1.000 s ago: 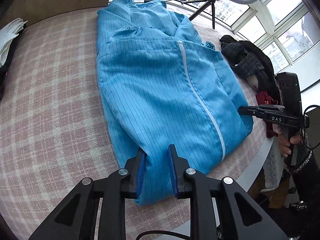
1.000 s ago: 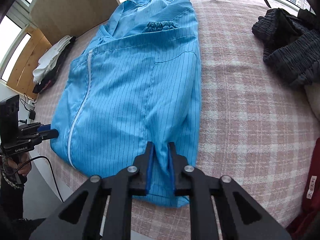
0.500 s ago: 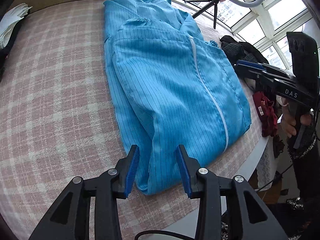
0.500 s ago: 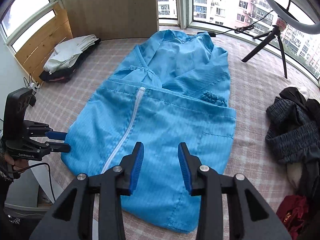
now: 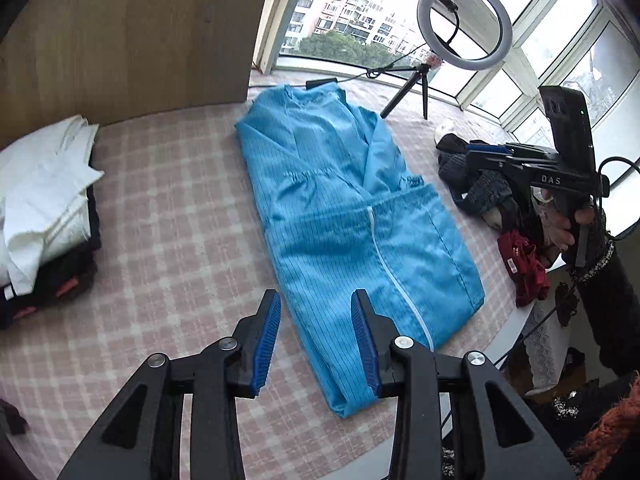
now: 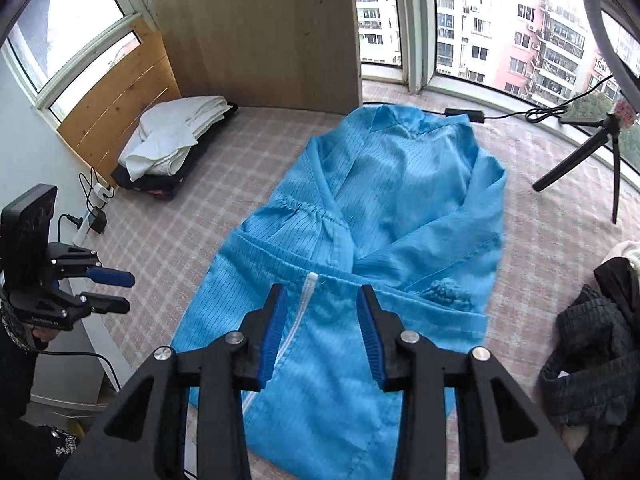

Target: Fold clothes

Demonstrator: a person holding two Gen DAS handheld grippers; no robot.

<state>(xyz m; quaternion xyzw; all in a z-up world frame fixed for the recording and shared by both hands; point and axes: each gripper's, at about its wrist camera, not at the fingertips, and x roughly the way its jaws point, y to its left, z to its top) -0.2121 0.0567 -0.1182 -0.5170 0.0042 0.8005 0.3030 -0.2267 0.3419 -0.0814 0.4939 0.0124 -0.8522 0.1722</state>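
Note:
A blue pinstriped garment (image 5: 340, 220) with a white zipper lies on the pink checked surface, its lower half folded up over the crossed sleeves. My left gripper (image 5: 316, 300) hovers above its near left corner, jaws opening, nothing between them. In the right wrist view the garment (image 6: 400, 200) lies below my right gripper (image 6: 322, 294), which is open and empty above the folded edge by the zipper. Each gripper also shows in the other's view: the right gripper (image 5: 492, 152) over the right edge, the left gripper (image 6: 112, 290) off the left edge.
A stack of folded white and dark clothes (image 5: 44, 200) sits at the far left. A dark clothes pile (image 5: 476, 188) and a red garment (image 5: 524, 268) lie at the right edge. A ring light on a tripod (image 5: 464, 24) stands at the back, near the windows.
Both grippers let go of the blue garment's hem, opened and rose away from it. The folded garment now lies flat, farther below both cameras.

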